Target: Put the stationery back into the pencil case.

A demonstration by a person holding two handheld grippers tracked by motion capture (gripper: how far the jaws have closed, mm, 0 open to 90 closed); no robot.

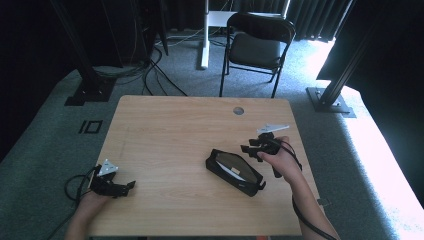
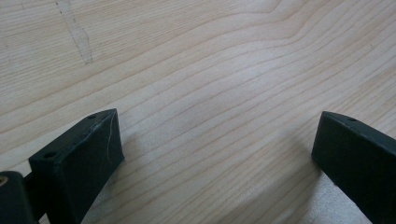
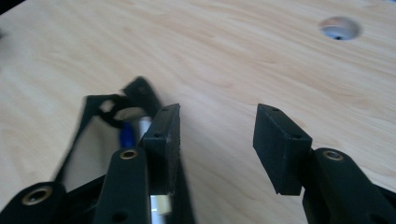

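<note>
A black zip pouch (image 1: 235, 172) lies open on the wooden table (image 1: 175, 135), right of centre, with pale items inside. My right gripper (image 1: 250, 147) hovers just beyond the pouch's far right side, and a hand holds it. In the right gripper view its jaws (image 3: 217, 121) stand apart over bare wood. The pouch (image 3: 107, 116) shows blurred beside the left jaw, with something blue and white in it. My left gripper (image 1: 131, 185) rests at the table's near left corner. Its jaws (image 2: 217, 126) are wide apart with nothing between them.
A round cable hole (image 1: 238, 110) sits near the table's far edge, also seen as a hole (image 3: 341, 28) in the right gripper view. A black folding chair (image 1: 257, 42) stands beyond the table. Cables trail over the carpet at the far left (image 1: 150, 75).
</note>
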